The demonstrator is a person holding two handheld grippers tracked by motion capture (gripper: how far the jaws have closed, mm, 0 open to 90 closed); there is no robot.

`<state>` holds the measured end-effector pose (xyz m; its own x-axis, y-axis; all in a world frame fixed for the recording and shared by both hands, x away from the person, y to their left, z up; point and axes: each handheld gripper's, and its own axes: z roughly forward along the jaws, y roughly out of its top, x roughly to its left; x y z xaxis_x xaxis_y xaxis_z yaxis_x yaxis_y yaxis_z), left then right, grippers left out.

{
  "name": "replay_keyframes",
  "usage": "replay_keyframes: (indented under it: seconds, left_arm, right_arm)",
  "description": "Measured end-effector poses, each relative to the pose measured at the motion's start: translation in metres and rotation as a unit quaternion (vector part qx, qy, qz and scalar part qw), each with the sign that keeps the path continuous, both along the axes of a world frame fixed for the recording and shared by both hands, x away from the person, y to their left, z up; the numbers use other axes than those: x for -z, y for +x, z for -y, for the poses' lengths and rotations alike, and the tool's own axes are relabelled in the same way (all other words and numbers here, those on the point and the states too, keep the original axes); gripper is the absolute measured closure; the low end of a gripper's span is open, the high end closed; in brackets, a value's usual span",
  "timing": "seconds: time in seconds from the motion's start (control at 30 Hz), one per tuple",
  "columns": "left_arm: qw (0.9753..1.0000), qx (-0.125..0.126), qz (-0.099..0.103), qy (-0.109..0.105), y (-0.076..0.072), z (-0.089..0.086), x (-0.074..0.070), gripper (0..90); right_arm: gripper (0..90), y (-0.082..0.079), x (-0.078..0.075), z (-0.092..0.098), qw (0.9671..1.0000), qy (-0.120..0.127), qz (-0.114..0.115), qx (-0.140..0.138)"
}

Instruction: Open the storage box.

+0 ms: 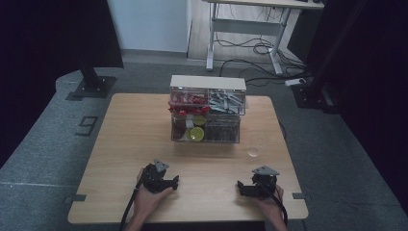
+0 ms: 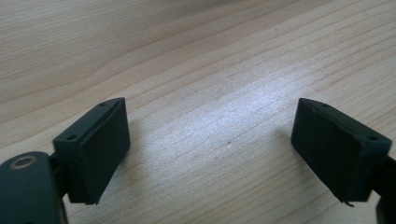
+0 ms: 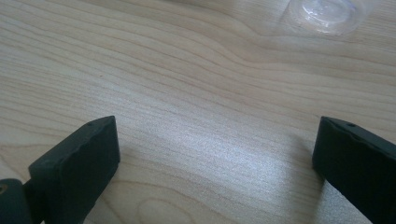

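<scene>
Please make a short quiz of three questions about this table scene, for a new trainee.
1. True or false: the left gripper holds something between its jaws.
2. Which thing stands nearest to the right gripper?
A. the clear organizer box
B. the clear plastic cup
C. a red bowl
3. Fill in: both grippers rest low over the near part of the wooden ____.

Key
1. False. In the left gripper view its jaws stand wide apart, with only bare wood between them.
2. B. The cup stands on the table between this gripper and the box.
3. table
</scene>
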<state>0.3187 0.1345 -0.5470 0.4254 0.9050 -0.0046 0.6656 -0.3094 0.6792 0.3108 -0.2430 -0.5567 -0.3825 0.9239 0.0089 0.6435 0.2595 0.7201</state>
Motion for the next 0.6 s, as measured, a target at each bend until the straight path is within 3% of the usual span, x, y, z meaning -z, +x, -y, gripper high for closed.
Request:
replay_keyframes:
  seconds: [0.13,0.23,0.43,0.6]
  left_arm:
    - [0.9999,-0.004,0.010,0.000,-0.001,-0.002,0.000,17.2]
    - [0.9994,-0.014,0.028,0.016,-0.004,-0.003,-0.002,27.2]
    - [0.9995,-0.012,0.029,0.007,-0.006,-0.005,-0.003,33.3]
    - [0.9986,-0.040,0.035,-0.007,-0.009,-0.012,-0.006,38.5]
  right_arm:
    - [1.2,0.000,0.000,0.000,1.0000,0.000,0.000,0.000]
    - [1.5,-0.001,0.000,0.000,1.0000,0.000,0.000,0.004]
    - [2.0,-0.002,0.000,-0.001,1.0000,0.001,0.001,0.008]
    - [2.8,-0.002,0.000,0.000,0.9999,0.001,0.003,0.010]
